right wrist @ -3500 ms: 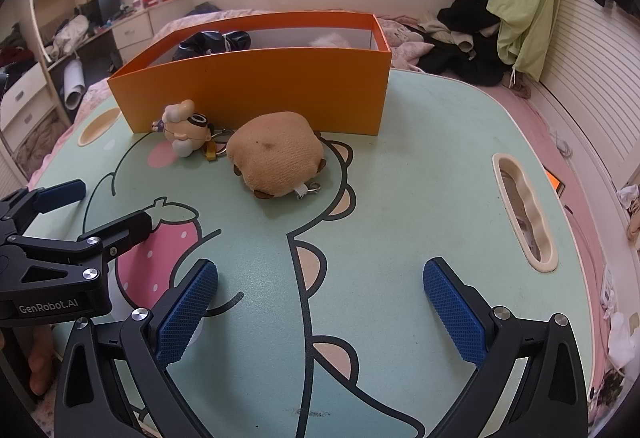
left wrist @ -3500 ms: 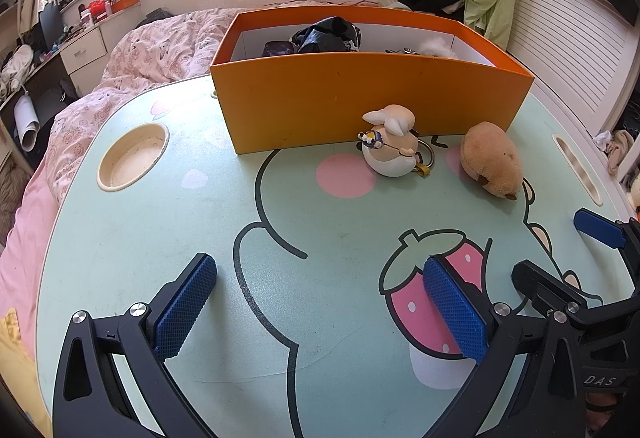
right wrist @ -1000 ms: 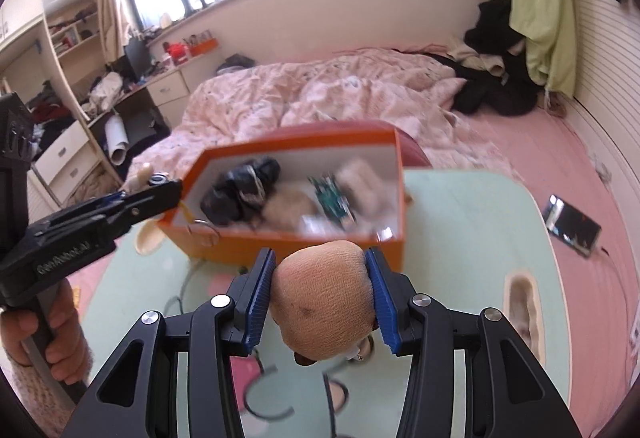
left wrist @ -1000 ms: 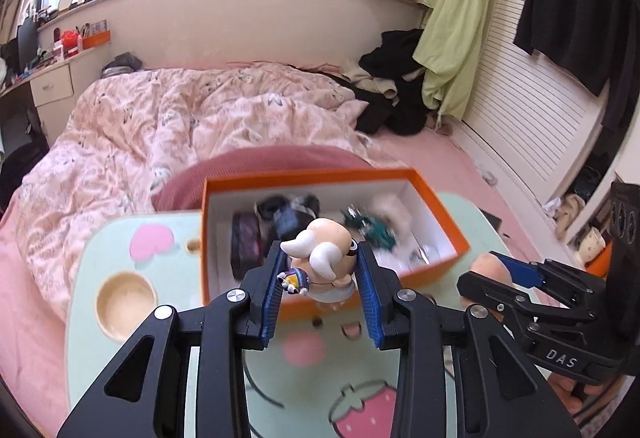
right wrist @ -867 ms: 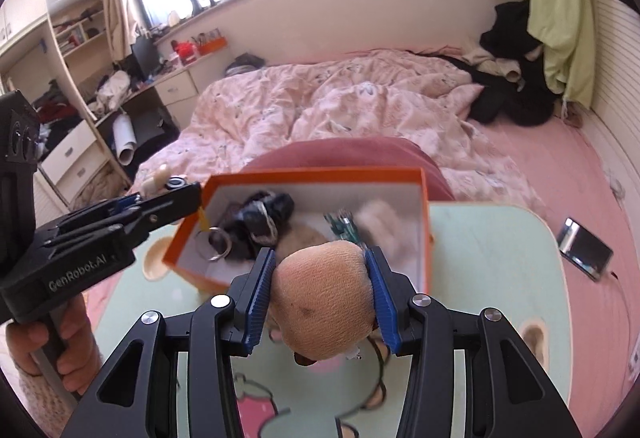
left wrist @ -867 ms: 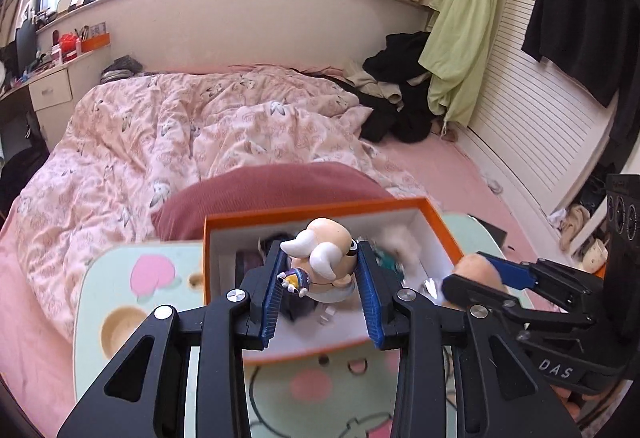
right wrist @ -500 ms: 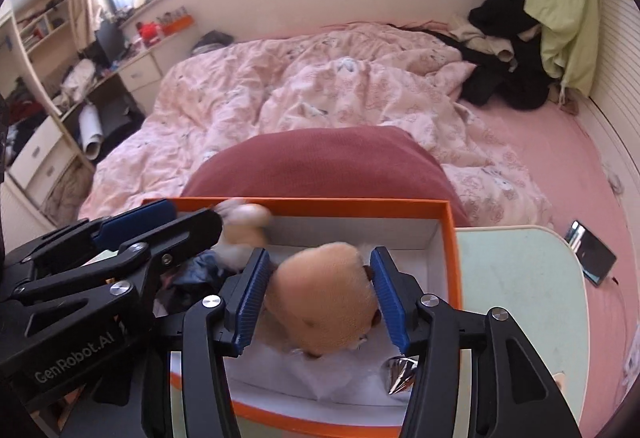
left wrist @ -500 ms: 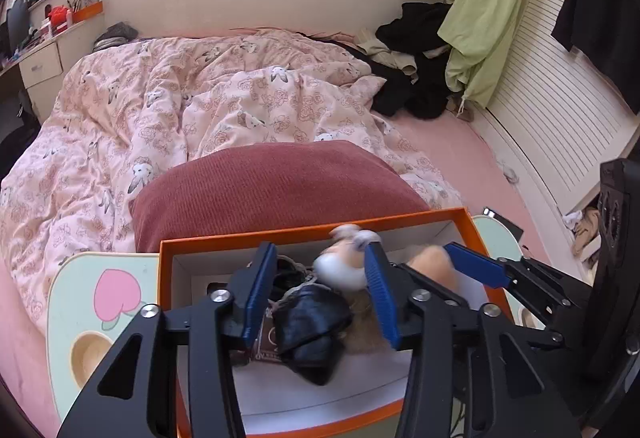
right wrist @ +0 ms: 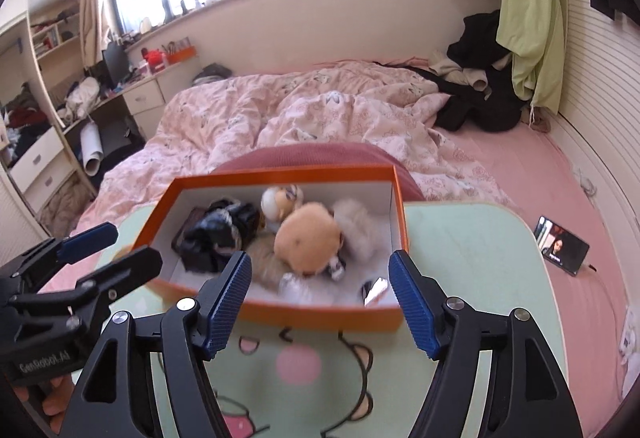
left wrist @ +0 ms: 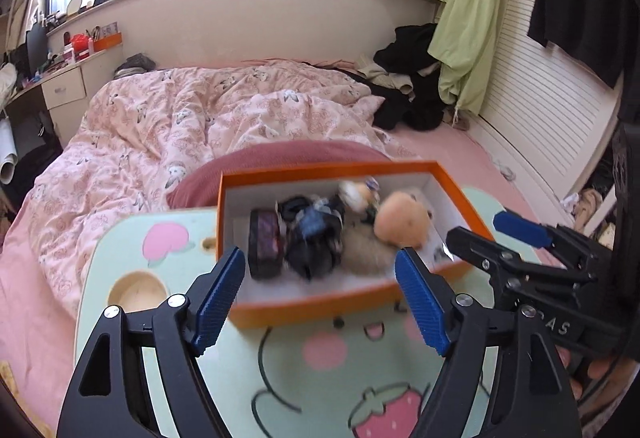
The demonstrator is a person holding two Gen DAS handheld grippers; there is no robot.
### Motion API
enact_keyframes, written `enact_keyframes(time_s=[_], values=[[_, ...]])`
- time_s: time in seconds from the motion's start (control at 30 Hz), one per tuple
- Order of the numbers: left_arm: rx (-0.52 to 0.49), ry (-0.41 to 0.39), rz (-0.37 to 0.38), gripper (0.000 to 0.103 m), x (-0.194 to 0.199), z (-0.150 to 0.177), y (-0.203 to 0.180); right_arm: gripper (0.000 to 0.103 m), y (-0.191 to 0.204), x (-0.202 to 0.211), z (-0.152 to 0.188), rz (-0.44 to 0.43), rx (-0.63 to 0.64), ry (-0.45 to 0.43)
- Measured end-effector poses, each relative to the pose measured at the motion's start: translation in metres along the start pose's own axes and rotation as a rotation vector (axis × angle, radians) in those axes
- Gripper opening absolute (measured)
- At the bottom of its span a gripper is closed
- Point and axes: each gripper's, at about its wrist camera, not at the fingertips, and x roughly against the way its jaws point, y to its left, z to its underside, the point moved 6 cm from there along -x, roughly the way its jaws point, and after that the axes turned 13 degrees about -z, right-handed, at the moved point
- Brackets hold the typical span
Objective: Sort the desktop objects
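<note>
Table: we're looking down on a mint-green table [right wrist: 472,250] printed with a cartoon face, pink cheeks and a strawberry [left wrist: 384,416]; a round cup hollow [left wrist: 138,288] sits in its left side.
Box: an orange box [right wrist: 324,312] with white inner walls stands at the table's far edge, its back against a dark red cushion [right wrist: 304,154].
In the box: the round tan plush [right wrist: 306,238] lies near the middle — the small white-headed figure [right wrist: 280,200] just behind it, a fluffy pale toy [right wrist: 360,228] to its right, dark bundled items [right wrist: 218,228] to its left. All a bit blurred.
Left tongs: we see the left gripper [left wrist: 320,294] over the near wall of the box, jaws opening, blue pads wide apart, nothing between them.
Right tongs: the right gripper [right wrist: 320,292] hangs beside it over the same near wall, jaws opening too, nothing pinched.
Hands: fingertips of a hand [right wrist: 52,398] show under the left tool's handle.
Bed: behind the table, a rumpled pink floral quilt [left wrist: 192,122] covers the bed, on a pink sheet.
Room: a wide window with a cluttered sill runs along the curved wall; a green garment [right wrist: 528,18] hangs at right above a heap of dark clothes [right wrist: 476,98].
Left side: a desk with white drawers [right wrist: 144,98], shelves and clutter.
Stray item: a phone [right wrist: 563,245] lies on the pink sheet, right of the table — screen lit.
</note>
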Motion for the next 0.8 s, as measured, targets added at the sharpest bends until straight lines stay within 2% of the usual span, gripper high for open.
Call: enact_keyframes(time_s=[0.27,0.5,0.53,0.6,0.67,0.7,0.77,0.8], values=[[-0.026,0.082,-0.036,0.078,-0.004,0.064,-0.008,0.075,0.006,0.008,0.059,0.06,0.053,0.079],[-0.029,0.157,-0.091,0.078,-0.02,0.103,-0.011,0.075,-0.008,0.01,0.099,0.087,-0.014,0.118],[-0.031,0.157,-0.1,0.081,-0.022,0.105,-0.012,0.076,-0.011,0.01,0.102,0.102,-0.019,0.117],[-0.047,0.157,-0.127,0.084,-0.022,0.106,-0.014,0.079,-0.014,0.01,0.109,0.125,-0.018,0.129],[-0.052,0.162,-0.126,0.094,-0.023,0.109,-0.015,0.086,-0.019,0.009,0.114,0.135,-0.019,0.141],[-0.056,0.171,-0.125,0.103,-0.025,0.111,-0.015,0.09,-0.021,0.009,0.115,0.152,-0.018,0.141],[-0.057,0.169,-0.118,0.103,-0.026,0.113,-0.014,0.103,-0.028,0.009,0.117,0.186,-0.033,0.146],[-0.057,0.166,-0.119,0.103,-0.027,0.113,-0.013,0.103,-0.031,0.009,0.117,0.191,-0.043,0.144]])
